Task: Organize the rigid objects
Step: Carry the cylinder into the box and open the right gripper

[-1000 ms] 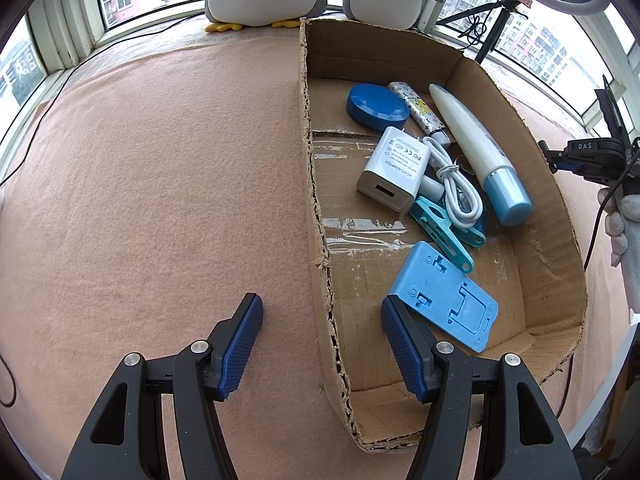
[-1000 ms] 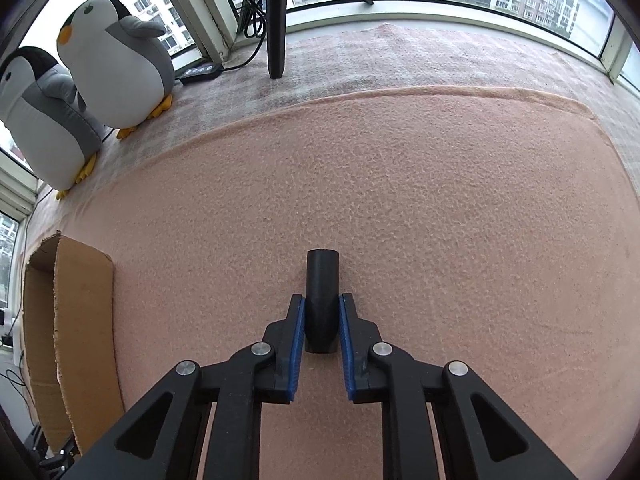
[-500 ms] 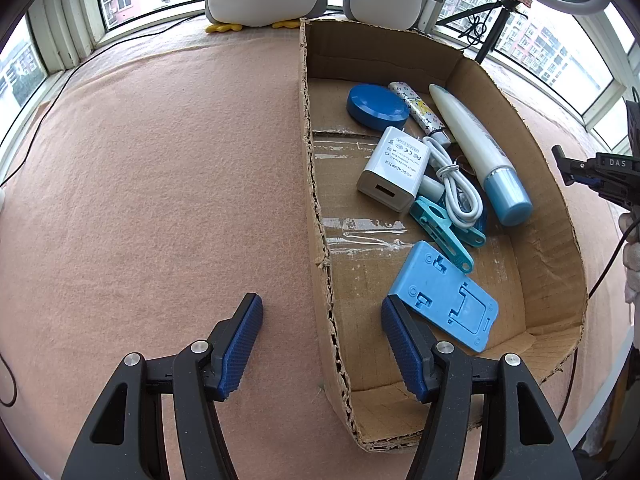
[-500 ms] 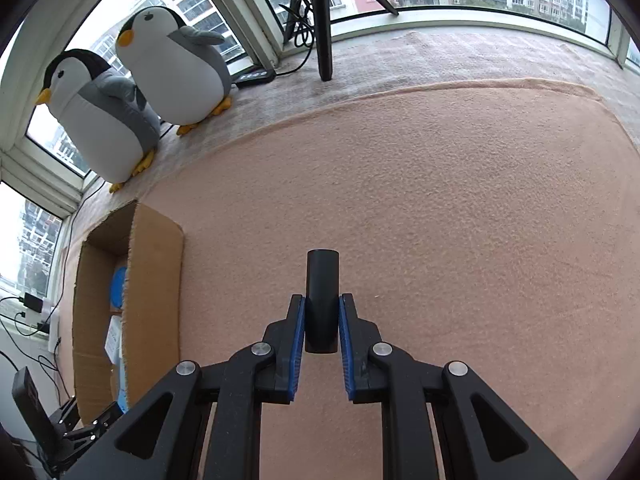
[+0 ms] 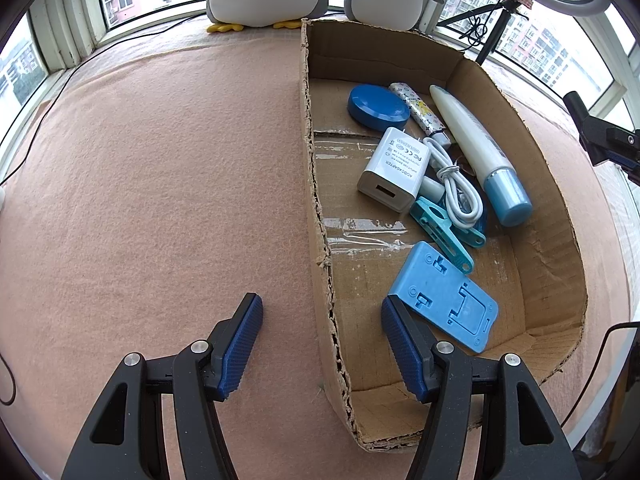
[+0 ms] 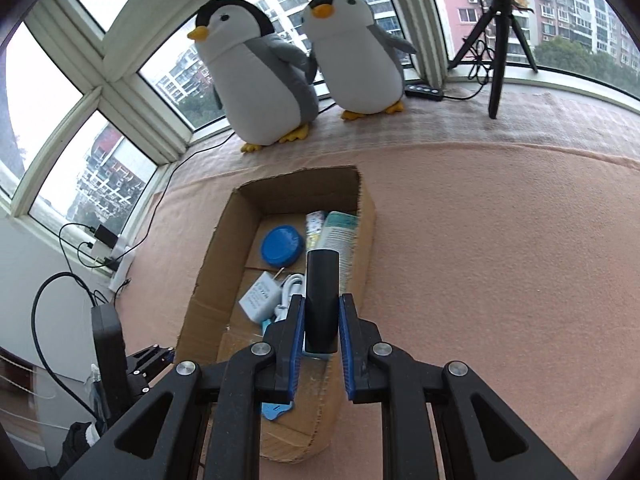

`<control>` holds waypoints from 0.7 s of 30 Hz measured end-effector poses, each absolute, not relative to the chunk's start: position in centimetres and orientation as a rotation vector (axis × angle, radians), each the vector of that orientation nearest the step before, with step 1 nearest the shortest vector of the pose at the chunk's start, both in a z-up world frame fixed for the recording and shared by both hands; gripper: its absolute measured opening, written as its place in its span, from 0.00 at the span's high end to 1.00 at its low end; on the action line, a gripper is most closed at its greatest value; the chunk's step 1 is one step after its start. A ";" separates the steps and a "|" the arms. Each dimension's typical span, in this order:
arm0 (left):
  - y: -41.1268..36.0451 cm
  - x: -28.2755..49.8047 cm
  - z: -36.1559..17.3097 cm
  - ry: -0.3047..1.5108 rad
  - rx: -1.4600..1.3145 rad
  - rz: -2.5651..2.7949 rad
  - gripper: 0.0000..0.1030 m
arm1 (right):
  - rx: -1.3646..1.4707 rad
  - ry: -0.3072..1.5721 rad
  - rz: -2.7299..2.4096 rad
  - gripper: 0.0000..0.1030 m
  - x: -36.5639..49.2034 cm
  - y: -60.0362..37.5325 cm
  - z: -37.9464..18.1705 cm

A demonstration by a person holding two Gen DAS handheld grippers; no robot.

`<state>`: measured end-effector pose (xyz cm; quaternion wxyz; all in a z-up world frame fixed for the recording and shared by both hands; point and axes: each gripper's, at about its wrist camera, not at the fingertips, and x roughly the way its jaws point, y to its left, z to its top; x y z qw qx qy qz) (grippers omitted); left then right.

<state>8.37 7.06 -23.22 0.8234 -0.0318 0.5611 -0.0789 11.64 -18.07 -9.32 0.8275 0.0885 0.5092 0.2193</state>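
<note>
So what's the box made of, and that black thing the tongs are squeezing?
The box looks like brown corrugated cardboard: matte, with ragged torn edges and clear tape strips across its floor. The black cylinder held in the right tongs looks like smooth plastic or rubber with a dull, slightly satiny sheen; the pictures can't settle which.

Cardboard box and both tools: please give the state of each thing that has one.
Cardboard box: open top, already holds several items.
Left tool: open, empty, straddling the box's near wall.
Right tool: shut on black cylinder, held above the box.
White cable: coiled and tied.
Blue phone stand: folded flat.
</note>
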 end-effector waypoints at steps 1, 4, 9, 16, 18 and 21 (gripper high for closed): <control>7.1 8.4 -23.2 1.193 -0.067 -0.168 0.35 | 0.177 1.084 0.482 0.85 11.6 -17.2 -9.3; 7.1 8.4 -23.2 1.193 -0.067 -0.168 0.35 | 0.154 1.096 0.514 0.85 11.8 -15.2 -9.9; 7.1 8.4 -23.2 1.193 -0.067 -0.168 0.35 | 0.118 1.115 0.539 0.85 12.0 -12.8 -10.8; 7.1 8.4 -23.2 1.193 -0.068 -0.168 0.35 | 0.048 1.126 0.525 0.85 12.9 -10.8 -12.0; 7.1 8.3 -23.2 1.193 -0.067 -0.168 0.35 | 0.029 1.129 0.515 0.85 13.3 -10.4 -12.4; 7.1 8.3 -23.2 1.193 -0.067 -0.168 0.35 | 0.011 1.138 0.506 0.85 13.8 -10.0 -12.9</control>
